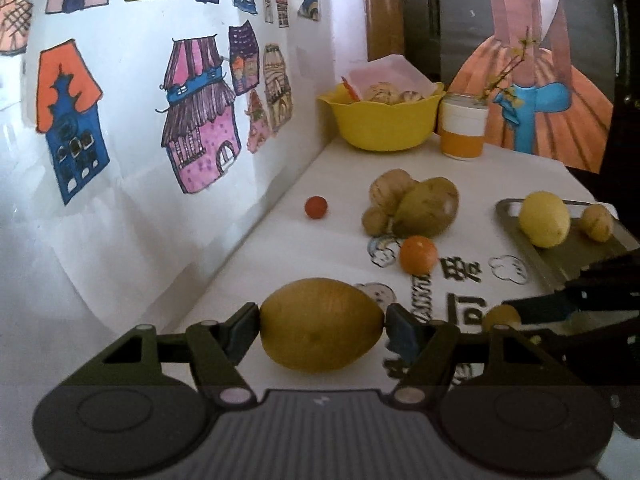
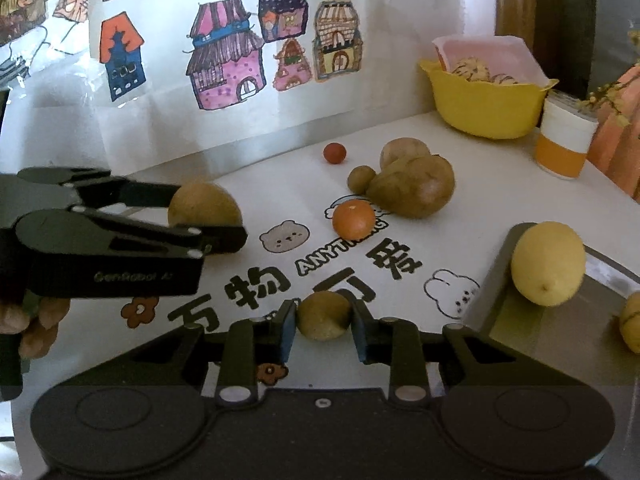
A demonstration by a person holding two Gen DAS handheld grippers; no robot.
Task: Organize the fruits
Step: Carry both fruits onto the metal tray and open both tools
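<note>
Near the front edge of the white desk (image 2: 248,196) the left gripper (image 1: 322,326) is clenched on a large yellow-brown fruit (image 1: 321,324), its two blue pads pressed against the fruit's opposite ends. The jaws stand wide, spread by the fruit's length. Seen from the right wrist view, the fruit's lower part is hidden behind the near black finger, so whether it rests on the desk or hangs clear cannot be told. Fingers of a hand (image 2: 38,322) show under that gripper's body, cut off by the picture's left edge.

The right gripper (image 2: 323,330) stands narrower, its pads on either side of a small round brown fruit (image 2: 323,320). Both pads seem to touch it, though the contact is hard to make out.

Toward the right edge lies a grey tray (image 2: 500,300) with a lemon (image 2: 546,262) on it and a small yellowish fruit (image 2: 632,322), cut off by the frame. At mid-desk sit a heap of brownish fruits (image 2: 412,190), an orange (image 2: 354,219) and a small red fruit (image 2: 334,153). In the far corner stand a yellow bowl (image 2: 486,110) and an orange-and-white cup (image 2: 564,140).

Printed on the desk cover are "ANYTHING", partly hidden by the orange, and large Chinese characters. The left gripper's body reads "GenRobot", with blurred letters after it.
</note>
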